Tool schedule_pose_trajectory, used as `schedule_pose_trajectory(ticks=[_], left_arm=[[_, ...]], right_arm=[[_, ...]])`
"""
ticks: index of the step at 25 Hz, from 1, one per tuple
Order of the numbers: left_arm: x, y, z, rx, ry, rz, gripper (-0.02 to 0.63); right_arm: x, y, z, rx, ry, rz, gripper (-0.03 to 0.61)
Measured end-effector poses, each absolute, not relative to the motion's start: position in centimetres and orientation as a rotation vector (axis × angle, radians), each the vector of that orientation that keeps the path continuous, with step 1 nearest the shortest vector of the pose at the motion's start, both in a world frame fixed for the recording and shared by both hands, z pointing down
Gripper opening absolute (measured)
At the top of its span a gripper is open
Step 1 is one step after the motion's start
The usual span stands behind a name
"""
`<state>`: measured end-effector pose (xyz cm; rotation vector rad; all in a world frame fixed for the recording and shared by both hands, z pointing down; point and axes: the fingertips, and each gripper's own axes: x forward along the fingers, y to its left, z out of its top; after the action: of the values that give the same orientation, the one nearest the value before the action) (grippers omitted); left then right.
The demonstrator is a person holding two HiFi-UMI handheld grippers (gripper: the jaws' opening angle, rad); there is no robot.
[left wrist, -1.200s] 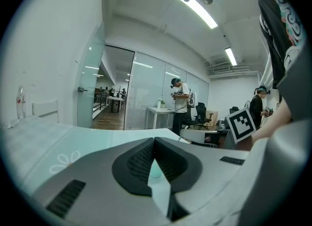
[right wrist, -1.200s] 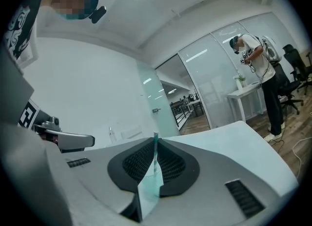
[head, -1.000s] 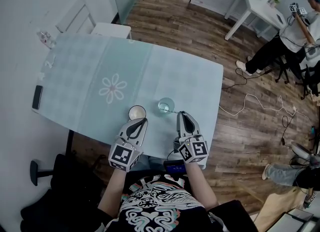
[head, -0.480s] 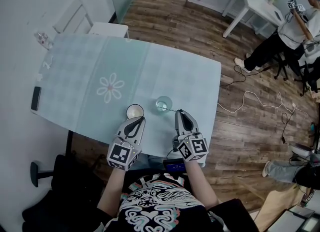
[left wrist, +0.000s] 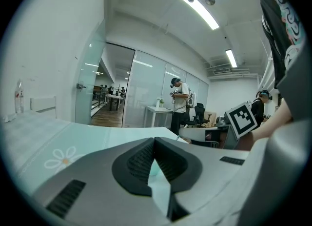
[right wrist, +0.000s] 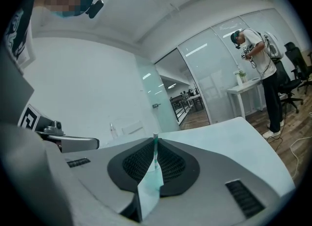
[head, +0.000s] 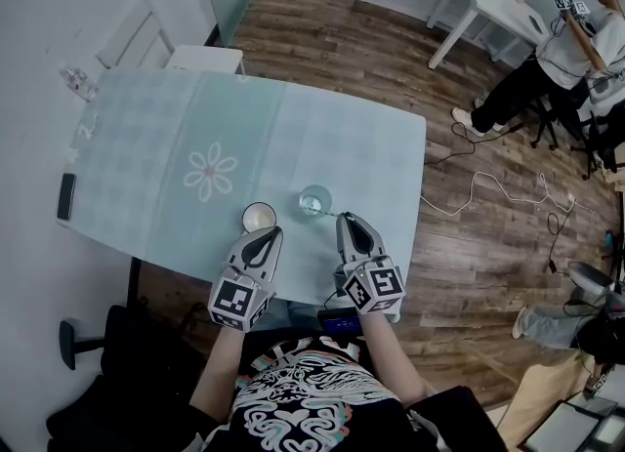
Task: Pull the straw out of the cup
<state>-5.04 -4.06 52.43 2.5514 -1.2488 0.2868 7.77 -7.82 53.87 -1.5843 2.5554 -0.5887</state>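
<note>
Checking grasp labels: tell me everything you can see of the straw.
The straw is thin and plastic-looking, white at the tip with a green stripe down its side. In the right gripper view it stands upright, pinched between the shut jaws of the right gripper, with its tip poking just past them. In the head view it shows only as a faint line between the clear cup and that gripper. Whether its far end is inside the cup cannot be told.

Left gripper, right gripper — both closed
</note>
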Motion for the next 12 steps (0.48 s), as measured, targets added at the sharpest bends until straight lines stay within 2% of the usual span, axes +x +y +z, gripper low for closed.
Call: schedule_pose_trajectory(ticks=[12], left_arm=[[-5.34,-4.27,52.45,2.555,-1.249,0.285,-0.009]], right_arm=[[7.5,-7.71,53.11,-1.585,2.601,-0.54,0.035]])
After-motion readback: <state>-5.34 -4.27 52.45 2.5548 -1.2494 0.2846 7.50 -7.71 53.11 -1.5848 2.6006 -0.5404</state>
